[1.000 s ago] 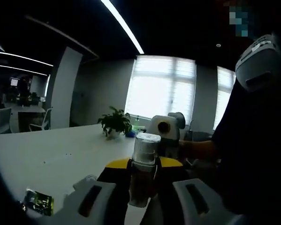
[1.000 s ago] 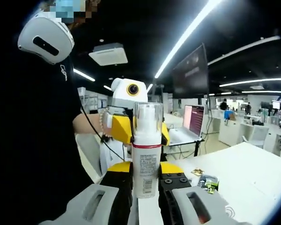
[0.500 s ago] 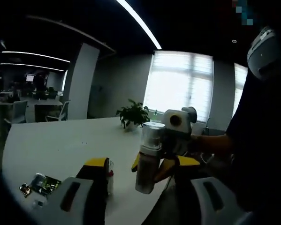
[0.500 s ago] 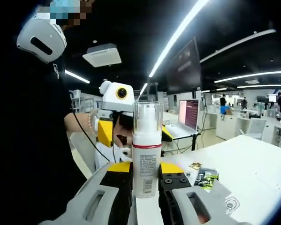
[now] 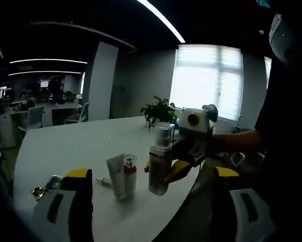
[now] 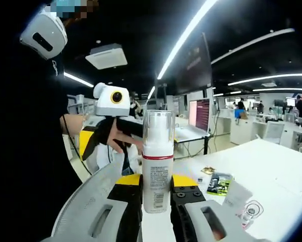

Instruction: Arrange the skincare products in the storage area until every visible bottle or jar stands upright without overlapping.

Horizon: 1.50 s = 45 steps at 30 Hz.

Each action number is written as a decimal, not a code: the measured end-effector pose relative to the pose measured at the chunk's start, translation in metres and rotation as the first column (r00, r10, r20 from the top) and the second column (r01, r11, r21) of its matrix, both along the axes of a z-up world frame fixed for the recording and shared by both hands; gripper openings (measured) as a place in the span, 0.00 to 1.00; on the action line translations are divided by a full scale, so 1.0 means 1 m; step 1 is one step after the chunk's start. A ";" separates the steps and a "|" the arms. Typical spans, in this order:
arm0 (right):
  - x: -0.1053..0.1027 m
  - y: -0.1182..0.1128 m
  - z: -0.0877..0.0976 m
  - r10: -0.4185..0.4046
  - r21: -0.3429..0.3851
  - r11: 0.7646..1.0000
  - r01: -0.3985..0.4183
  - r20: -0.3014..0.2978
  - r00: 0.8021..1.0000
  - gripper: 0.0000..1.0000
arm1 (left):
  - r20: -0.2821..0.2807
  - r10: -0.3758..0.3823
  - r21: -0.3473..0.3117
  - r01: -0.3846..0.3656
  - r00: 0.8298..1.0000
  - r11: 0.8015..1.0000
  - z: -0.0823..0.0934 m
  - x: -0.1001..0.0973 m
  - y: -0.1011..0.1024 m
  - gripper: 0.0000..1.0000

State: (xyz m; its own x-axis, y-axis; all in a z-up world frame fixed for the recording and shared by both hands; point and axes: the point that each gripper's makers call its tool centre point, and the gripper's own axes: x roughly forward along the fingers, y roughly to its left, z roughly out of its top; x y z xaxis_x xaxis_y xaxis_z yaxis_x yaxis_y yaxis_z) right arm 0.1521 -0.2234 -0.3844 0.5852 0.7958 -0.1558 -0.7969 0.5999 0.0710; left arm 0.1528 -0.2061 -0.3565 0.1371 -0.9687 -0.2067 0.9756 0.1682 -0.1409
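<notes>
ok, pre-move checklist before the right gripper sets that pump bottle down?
1. Right gripper shut on pump bottle: ok.
2. Bottle upright between the jaws: ok.
3. Left gripper released, jaws open: ok.
4. Small bottle and tube on table standing: ok; touching or apart: cannot tell.
5. Free spot beside them: ok, bare table to their left.
6. Sachets out of the drop zone: cannot tell.

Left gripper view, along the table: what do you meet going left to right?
Foil sachets → white tube → small red-collared bottle → clear-capped pump bottle held in the right gripper → person's forearm.
</notes>
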 end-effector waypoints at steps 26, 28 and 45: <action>0.035 -0.034 -0.111 -0.133 -0.116 0.985 0.125 -0.068 0.989 0.10 | -0.045 0.134 0.070 -0.131 0.990 0.989 -0.045 0.038 0.019 0.99; 0.035 -0.035 -0.119 -0.132 -0.117 0.986 0.123 -0.076 0.988 0.10 | -0.047 0.140 0.071 -0.137 0.989 0.988 -0.048 0.039 0.019 0.99; 0.052 -0.043 -0.182 -0.121 -0.165 0.981 0.102 -0.104 0.987 0.10 | -0.089 0.152 0.138 -0.139 0.984 0.981 -0.077 0.036 0.020 0.98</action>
